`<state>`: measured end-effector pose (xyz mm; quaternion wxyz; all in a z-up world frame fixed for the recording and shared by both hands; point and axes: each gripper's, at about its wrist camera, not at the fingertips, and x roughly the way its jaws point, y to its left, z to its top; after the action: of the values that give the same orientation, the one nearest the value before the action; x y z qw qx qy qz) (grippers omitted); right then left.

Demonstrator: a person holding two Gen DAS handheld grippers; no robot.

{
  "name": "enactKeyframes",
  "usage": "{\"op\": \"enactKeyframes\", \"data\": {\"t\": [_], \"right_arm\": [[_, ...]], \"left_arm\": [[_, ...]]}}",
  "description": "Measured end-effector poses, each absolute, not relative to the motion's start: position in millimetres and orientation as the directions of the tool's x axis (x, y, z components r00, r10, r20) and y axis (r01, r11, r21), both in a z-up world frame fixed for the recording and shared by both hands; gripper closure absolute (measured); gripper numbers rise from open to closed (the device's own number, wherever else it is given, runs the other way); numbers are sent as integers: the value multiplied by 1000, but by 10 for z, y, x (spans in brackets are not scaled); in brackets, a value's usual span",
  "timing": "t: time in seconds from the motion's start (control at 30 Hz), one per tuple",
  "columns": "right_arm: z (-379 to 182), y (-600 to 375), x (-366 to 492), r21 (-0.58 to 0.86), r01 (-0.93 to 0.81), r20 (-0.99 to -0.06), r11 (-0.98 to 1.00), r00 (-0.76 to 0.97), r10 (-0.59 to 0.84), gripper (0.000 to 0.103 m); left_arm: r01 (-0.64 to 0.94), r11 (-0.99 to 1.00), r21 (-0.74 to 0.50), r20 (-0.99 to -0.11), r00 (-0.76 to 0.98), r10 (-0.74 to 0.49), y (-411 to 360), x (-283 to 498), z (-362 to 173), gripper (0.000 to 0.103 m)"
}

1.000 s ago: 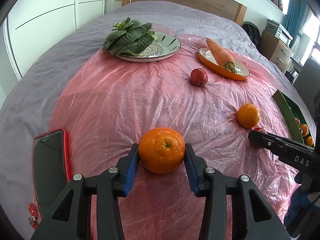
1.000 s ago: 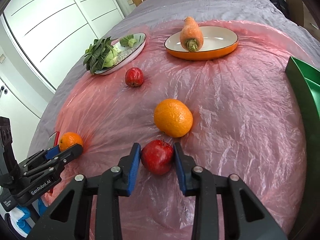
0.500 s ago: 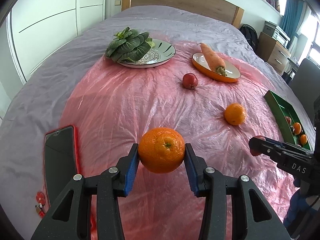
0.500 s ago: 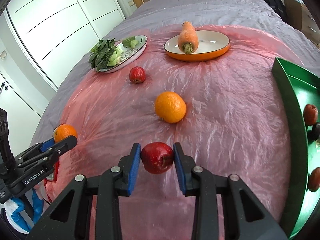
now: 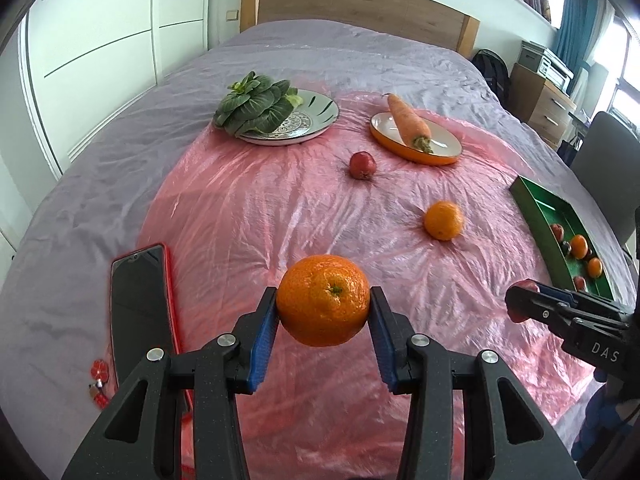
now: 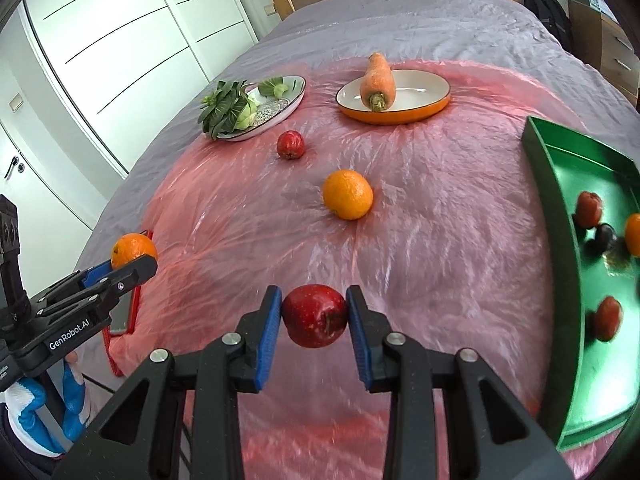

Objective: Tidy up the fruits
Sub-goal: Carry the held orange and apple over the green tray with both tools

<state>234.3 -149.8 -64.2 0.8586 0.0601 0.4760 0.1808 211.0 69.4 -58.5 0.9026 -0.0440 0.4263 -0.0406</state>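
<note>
- The left tool (image 5: 323,312) grips an orange (image 5: 323,300) between its blue pads, held clear above the pink sheet (image 5: 248,208).
- The right tool (image 6: 314,320) grips a red apple (image 6: 315,315) the same way, also off the sheet.
- Ahead of the right tool a second orange (image 6: 347,194) lies loose on the sheet; farther on, a smaller apple (image 6: 291,144).
- To the right tool's right stands a green tray (image 6: 560,248) holding red fruits, an orange one and a dark one.
- Far ahead, an orange dish (image 6: 400,114) carries a carrot (image 6: 377,80), its top end over the near rim.
- Beside that dish, toward the left tool's side, a patterned plate (image 5: 316,128) holds leafy greens (image 5: 252,104).
- Left of the left tool a phone (image 5: 140,304) lies on the bed (image 5: 360,48).
</note>
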Motion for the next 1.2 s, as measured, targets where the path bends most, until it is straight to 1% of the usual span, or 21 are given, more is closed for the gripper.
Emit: {"op": "enactKeyframes", "data": {"t": [0.2, 0.83, 1.2], "right_arm": [[-548, -1642, 2133, 263, -237, -800, 935, 488, 349, 58], [-232, -2017, 1532, 236, -193, -791, 952, 530, 304, 58], [-132, -2484, 1349, 240, -141, -778, 960, 564, 277, 58]], "left_arm": [[56, 994, -90, -765, 635, -105, 543, 1937, -503, 64], [154, 987, -51, -753, 643, -140, 76, 1418, -232, 64], [215, 976, -23, -752, 640, -159, -353, 1382, -78, 64]]}}
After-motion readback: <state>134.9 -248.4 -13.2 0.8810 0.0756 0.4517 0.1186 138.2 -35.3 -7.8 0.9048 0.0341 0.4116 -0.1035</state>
